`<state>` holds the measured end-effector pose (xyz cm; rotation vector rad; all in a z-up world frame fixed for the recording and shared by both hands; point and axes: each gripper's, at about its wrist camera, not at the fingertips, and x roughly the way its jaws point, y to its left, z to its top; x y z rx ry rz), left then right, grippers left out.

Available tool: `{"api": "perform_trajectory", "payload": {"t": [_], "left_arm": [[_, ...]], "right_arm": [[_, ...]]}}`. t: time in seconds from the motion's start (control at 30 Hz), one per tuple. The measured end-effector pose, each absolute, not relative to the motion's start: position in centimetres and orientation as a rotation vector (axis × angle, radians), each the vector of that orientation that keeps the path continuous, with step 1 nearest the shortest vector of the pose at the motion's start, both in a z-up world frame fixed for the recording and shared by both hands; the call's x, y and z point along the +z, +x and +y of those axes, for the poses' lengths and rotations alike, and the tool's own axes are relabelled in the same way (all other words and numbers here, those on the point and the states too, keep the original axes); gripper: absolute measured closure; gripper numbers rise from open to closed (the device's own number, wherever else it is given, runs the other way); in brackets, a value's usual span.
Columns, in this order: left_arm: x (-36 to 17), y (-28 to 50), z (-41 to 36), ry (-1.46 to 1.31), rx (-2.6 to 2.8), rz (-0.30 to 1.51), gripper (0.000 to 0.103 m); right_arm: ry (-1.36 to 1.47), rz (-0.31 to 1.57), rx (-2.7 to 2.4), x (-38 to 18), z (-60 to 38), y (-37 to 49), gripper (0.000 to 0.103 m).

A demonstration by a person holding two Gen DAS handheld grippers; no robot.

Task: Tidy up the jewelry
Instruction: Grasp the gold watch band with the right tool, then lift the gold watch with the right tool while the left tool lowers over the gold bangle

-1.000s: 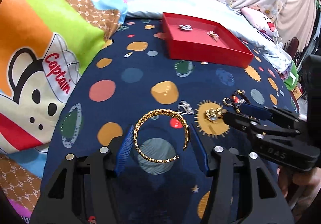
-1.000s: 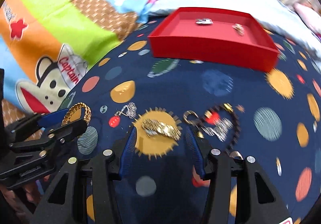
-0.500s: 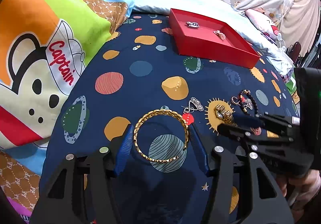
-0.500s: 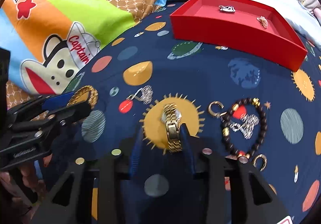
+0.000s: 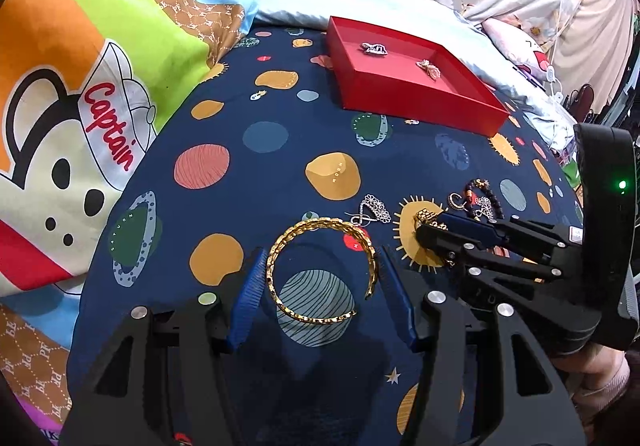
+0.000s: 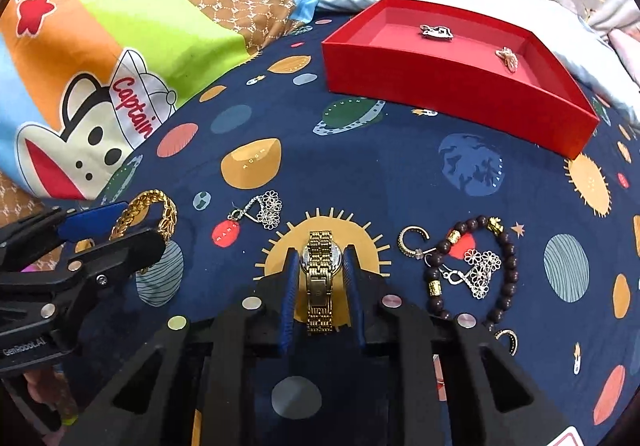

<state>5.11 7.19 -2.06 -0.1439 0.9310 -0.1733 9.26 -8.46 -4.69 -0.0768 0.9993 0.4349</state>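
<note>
Both sets of fingers: right gripper clamps gold watch, left gripper spread around bangle.

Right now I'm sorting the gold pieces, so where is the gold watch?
In the right wrist view the gold watch lies low at centre on the printed sun, between the right gripper's closing pads, with the beaded bracelet to its right.

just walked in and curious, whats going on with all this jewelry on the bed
A person is sorting jewelry into a red tray using two handheld grippers. The right gripper is clamped around a gold watch on the bedspread. The left gripper is open, with a gold bangle lying between its fingers, not yet gripped. Two small pieces already sit in the tray. A beaded bracelet, earrings and a silver pendant remain on the bedspread.
</note>
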Motion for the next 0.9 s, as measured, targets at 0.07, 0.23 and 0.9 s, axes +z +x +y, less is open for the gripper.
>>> {"api": "perform_trajectory", "payload": {"t": [0.07,0.23,0.9], "left_arm": [[-2.0,5.1,7.1,-0.142,-0.176,0.932,0.049],[-1.8,5.1,7.1,-0.146,-0.181,0.925,0.049],[-0.7,4.9,5.8,-0.139,-0.21,0.904,0.049]], "right_arm": [[-0.069,0.999,0.431,-4.7,-8.6,9.2,0.082],[-0.015,0.98,0.417,-4.1,-9.6,8.6,0.092],[0.072,0.98,0.421,-3.2,-12.5,8.0,0.092]]}}
